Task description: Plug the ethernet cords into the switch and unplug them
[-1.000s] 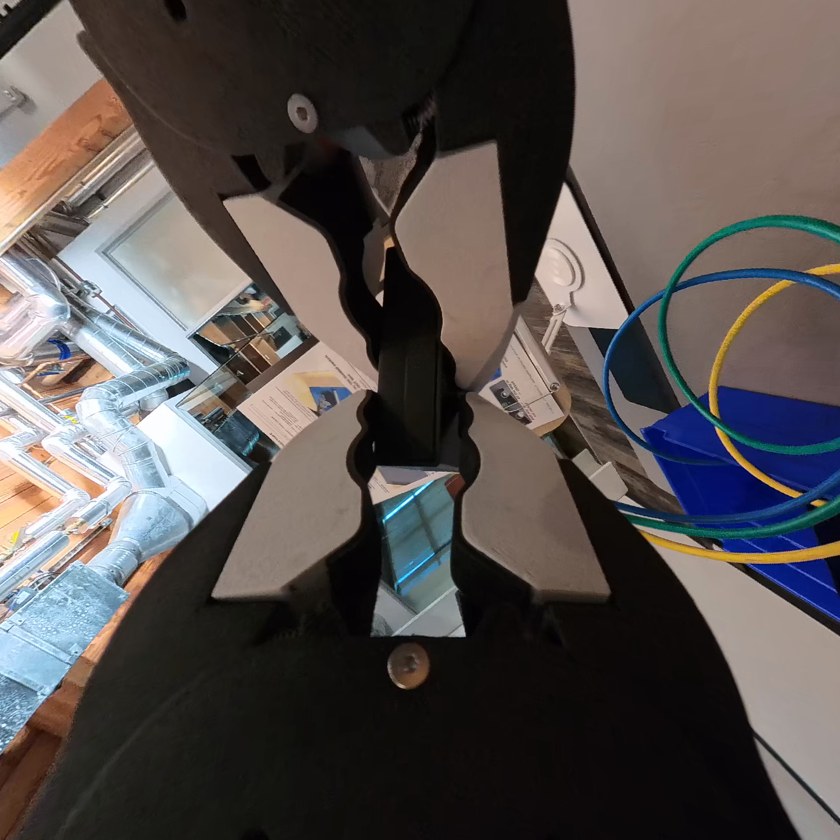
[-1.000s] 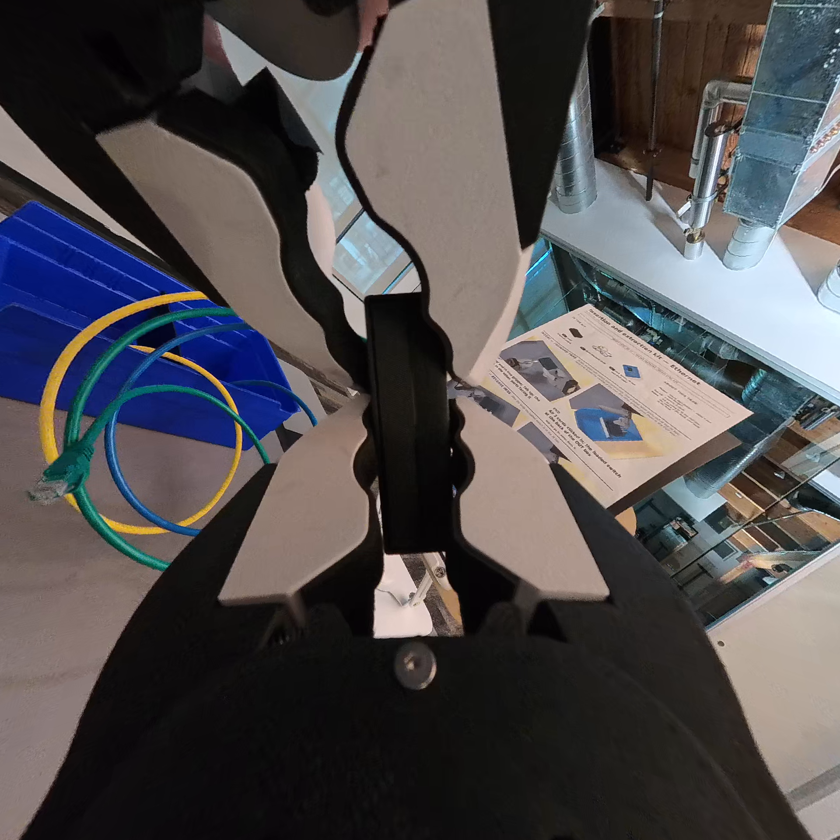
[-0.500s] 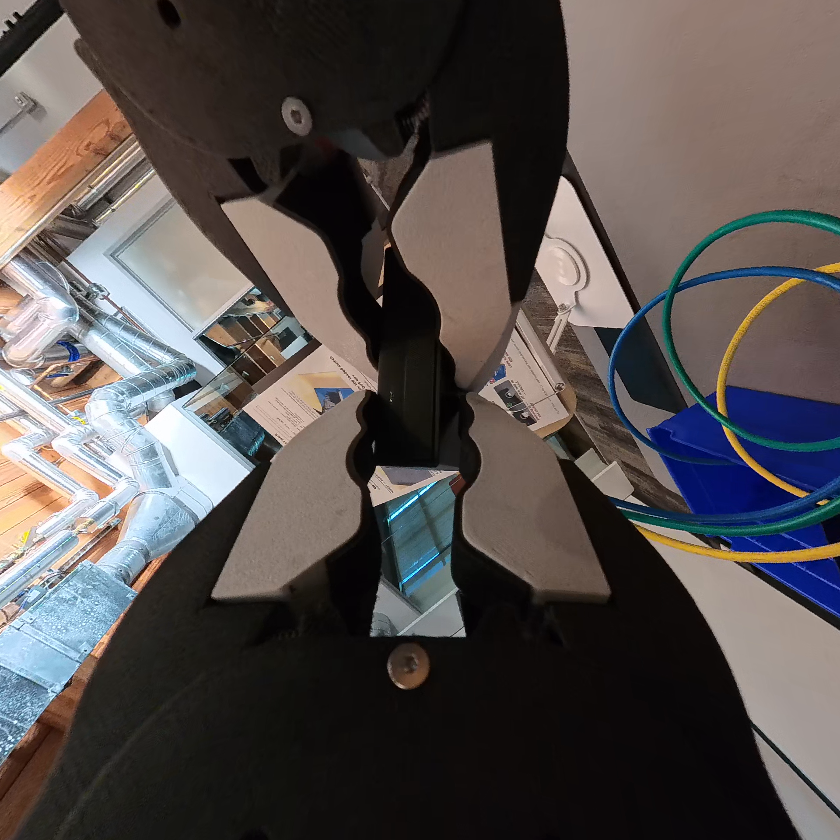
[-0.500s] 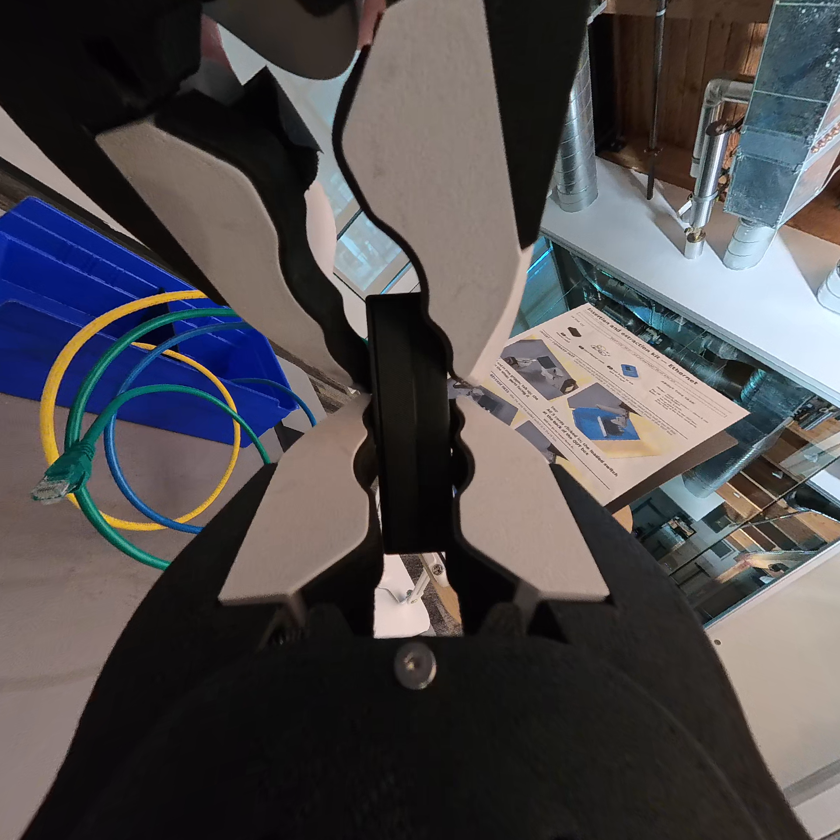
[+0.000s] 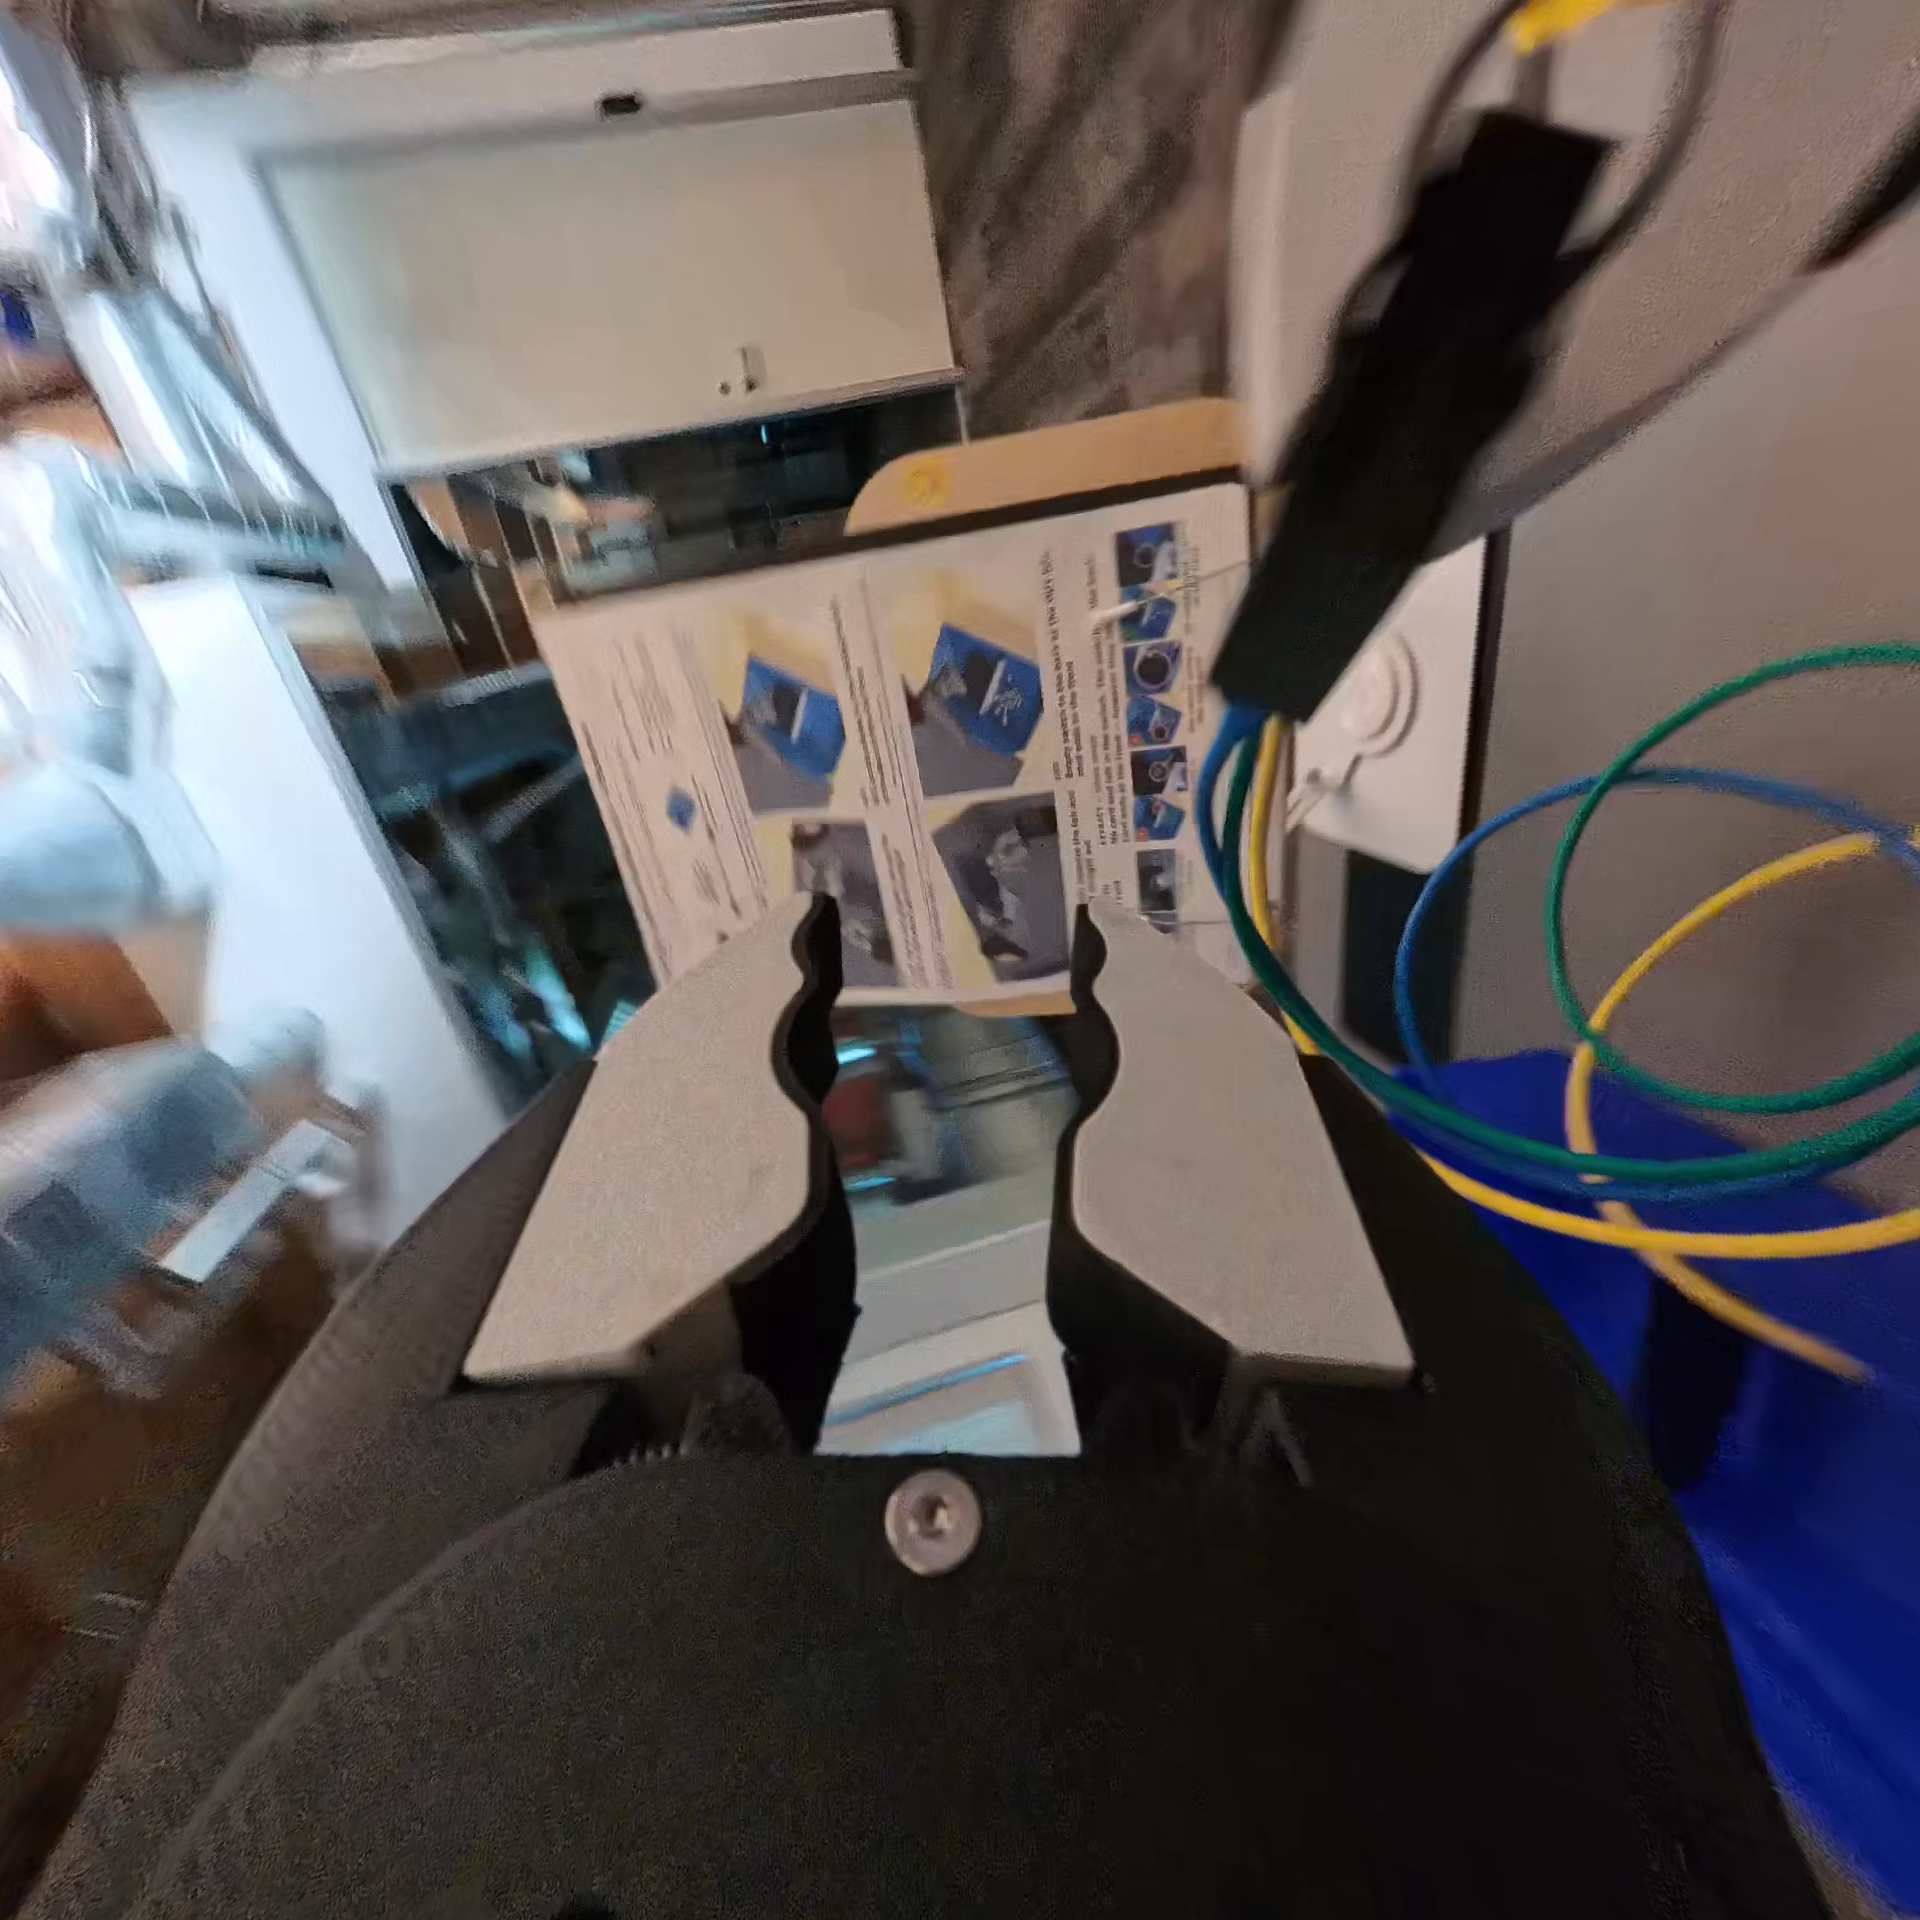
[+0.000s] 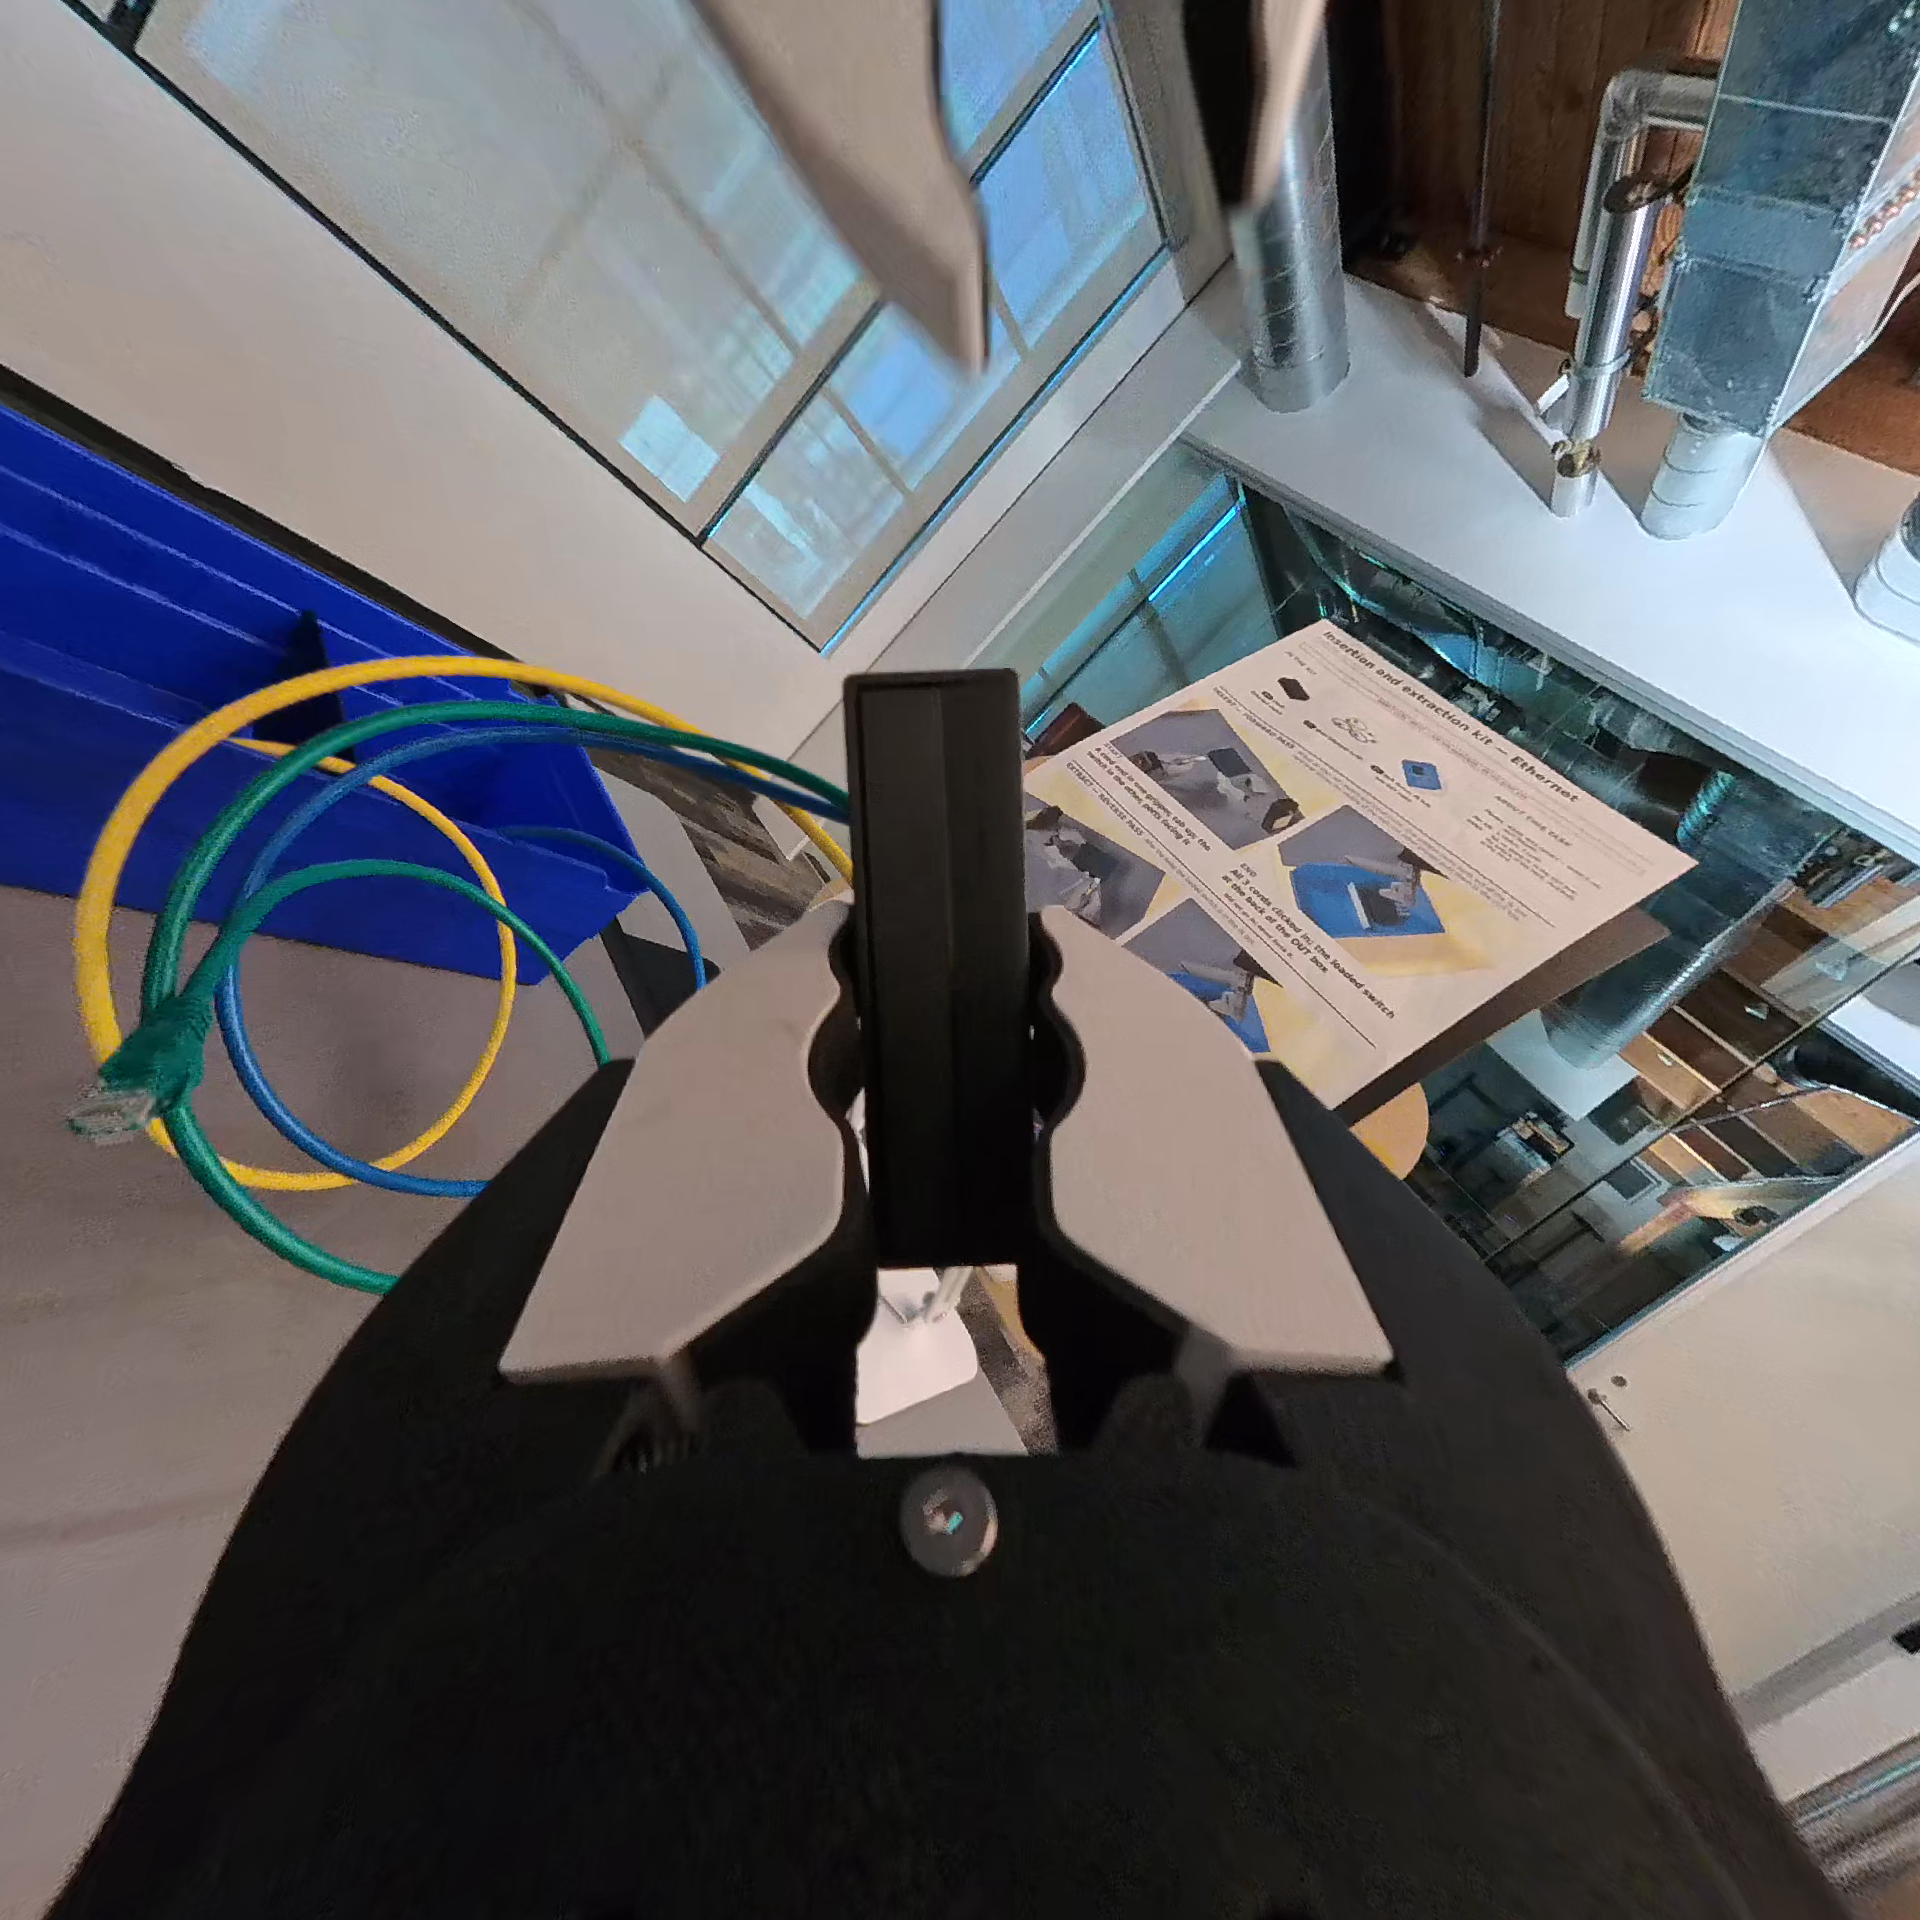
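Note:
The black switch [image 6: 935,966] stands upright between the fingers of my right gripper [image 6: 935,925], which is shut on it. In the left wrist view the switch [image 5: 1403,416] is at the upper right, blurred. The blue, green and yellow ethernet cords [image 5: 1242,790] run into its lower end. The cords loop over the table [image 6: 312,935], and a loose green plug [image 6: 135,1081] lies at the left. My left gripper [image 5: 951,925] is open and empty, apart from the switch. It shows blurred at the top of the right wrist view [image 6: 883,156].
A blue bin [image 6: 208,727] sits behind the cord loops and shows at the right of the left wrist view [image 5: 1714,1351]. A printed instruction sheet [image 6: 1351,862] lies beyond the switch on a wooden board [image 5: 1039,468]. Glass panels and metal ducts [image 6: 1766,208] fill the background. The left gripper's tips are roughly 11 centimetres from the right gripper's.
My left gripper let go of the switch, opened and pulled away from it. My right gripper still holds the switch in the same place.

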The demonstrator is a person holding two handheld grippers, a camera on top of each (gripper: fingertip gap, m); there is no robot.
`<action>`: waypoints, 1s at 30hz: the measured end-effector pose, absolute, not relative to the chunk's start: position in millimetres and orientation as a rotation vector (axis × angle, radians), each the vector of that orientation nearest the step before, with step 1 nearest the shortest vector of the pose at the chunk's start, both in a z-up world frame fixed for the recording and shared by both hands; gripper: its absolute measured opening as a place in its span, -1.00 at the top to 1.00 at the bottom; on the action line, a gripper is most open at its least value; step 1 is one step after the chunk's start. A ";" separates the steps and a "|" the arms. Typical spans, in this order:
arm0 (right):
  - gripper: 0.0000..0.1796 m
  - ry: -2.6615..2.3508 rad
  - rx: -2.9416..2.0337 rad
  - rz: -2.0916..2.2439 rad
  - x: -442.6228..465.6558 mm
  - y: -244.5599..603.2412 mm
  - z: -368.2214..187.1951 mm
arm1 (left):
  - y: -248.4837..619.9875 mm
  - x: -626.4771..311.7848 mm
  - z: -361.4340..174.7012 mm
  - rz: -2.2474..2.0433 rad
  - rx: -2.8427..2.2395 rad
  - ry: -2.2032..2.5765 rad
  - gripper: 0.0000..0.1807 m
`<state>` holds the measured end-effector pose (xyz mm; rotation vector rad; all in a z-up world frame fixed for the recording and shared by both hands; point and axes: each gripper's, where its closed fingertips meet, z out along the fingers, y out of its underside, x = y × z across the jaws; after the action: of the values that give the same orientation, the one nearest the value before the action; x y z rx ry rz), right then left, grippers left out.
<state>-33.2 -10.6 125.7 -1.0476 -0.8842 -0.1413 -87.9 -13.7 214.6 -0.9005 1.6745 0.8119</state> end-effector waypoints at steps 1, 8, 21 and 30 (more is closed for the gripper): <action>0.68 -0.885 -1.049 -0.142 -32.8 -10.6 125.6 | -5.9 -104.4 225.1 0.708 -1.004 1.598 0.54; 0.67 -0.874 -1.037 -0.205 -30.1 -11.2 130.2 | 62.8 -223.9 145.4 -0.170 -1.741 1.156 0.19; 0.67 -0.806 -1.033 -0.276 -9.6 -15.8 147.3 | 117.3 -253.3 -36.4 0.022 -1.869 1.455 -0.09; 0.67 -0.819 -1.051 -0.308 -6.6 -15.0 144.5 | 187.0 -233.0 -55.1 0.280 -1.867 1.613 0.22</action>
<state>-6.6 -15.0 144.5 -1.0512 -0.8187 -0.3075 -233.0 187.0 -55.1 -1.8666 1.6131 0.2805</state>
